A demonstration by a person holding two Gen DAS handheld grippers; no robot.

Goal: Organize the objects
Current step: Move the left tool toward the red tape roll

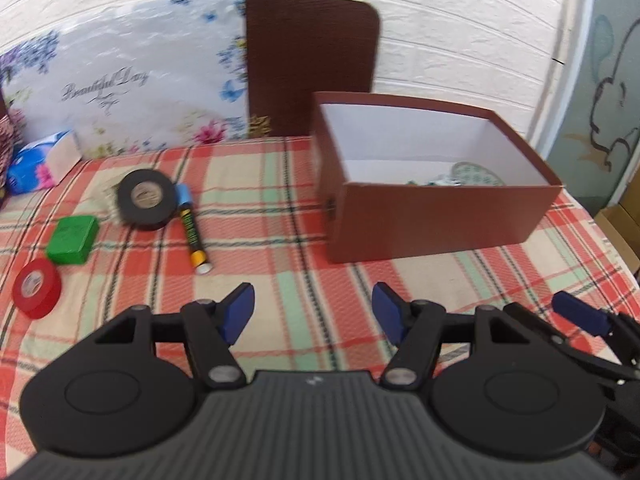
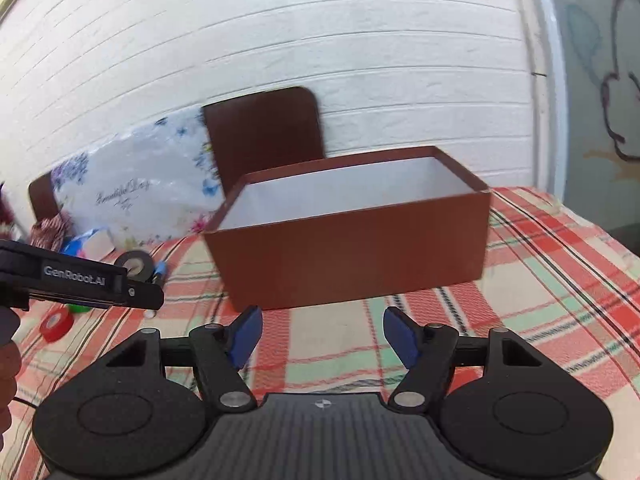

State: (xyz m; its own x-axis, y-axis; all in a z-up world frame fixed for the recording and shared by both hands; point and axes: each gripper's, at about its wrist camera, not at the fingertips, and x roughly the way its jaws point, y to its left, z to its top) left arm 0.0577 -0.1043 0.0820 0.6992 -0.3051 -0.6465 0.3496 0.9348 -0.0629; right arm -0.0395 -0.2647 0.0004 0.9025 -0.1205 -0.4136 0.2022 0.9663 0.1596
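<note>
Jaws of both grippers stand apart with nothing between them, above a plaid-covered surface (image 1: pixel 280 208). On the far left of the left wrist view lies a red tape roll (image 1: pixel 37 288), with a green block (image 1: pixel 73 239) just behind it. Further right, a black tape roll (image 1: pixel 147 199) touches a marker (image 1: pixel 193 232) that has a blue cap. The left gripper (image 1: pixel 313 314) hovers empty over bare cloth. To its right sits the open brown box (image 1: pixel 436 216), with some small patterned items inside, too unclear to name. The right gripper (image 2: pixel 322 338) points at the box's near wall.
</note>
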